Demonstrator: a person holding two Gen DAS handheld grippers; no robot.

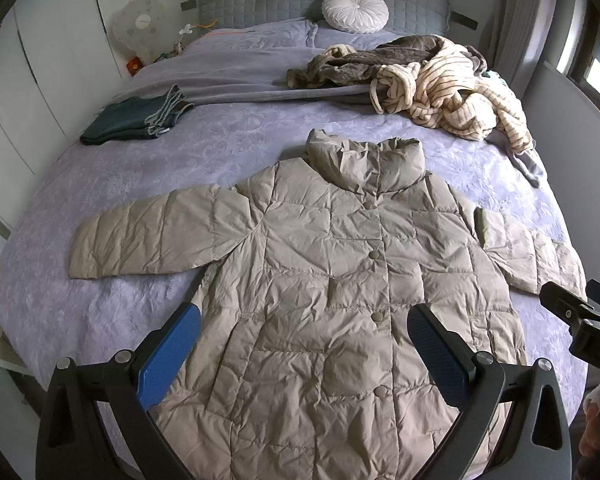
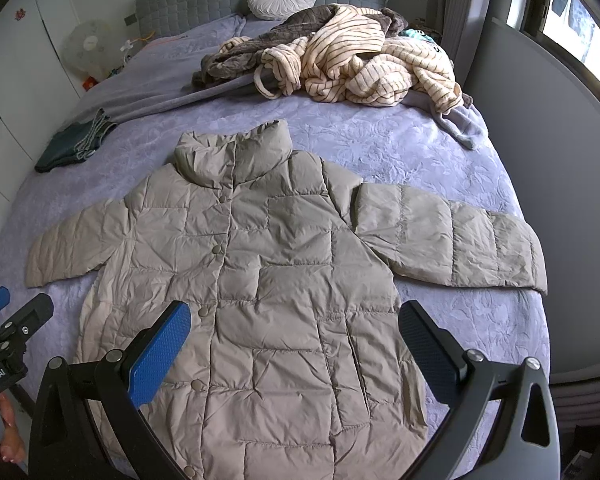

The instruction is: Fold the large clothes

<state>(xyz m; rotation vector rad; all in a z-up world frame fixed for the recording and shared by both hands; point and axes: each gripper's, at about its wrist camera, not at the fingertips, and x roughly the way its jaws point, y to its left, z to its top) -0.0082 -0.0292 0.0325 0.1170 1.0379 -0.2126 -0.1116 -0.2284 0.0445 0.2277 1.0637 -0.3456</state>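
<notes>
The beige puffer jacket (image 1: 332, 280) is spread flat at frame centre on the bed (image 1: 100, 184). Left gripper (image 1: 304, 344) and right gripper (image 2: 296, 340) are held wide, empty. Folded jeans (image 1: 136, 120) are seen upper left, piled robes (image 1: 440, 88) upper right.

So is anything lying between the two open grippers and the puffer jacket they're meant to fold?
Nothing visible. The beige puffer jacket lies flat on the bedspread, directly ahead of the left gripper and right gripper. The striped clothes pile and folded jeans sit farther back, apart from it.
</notes>
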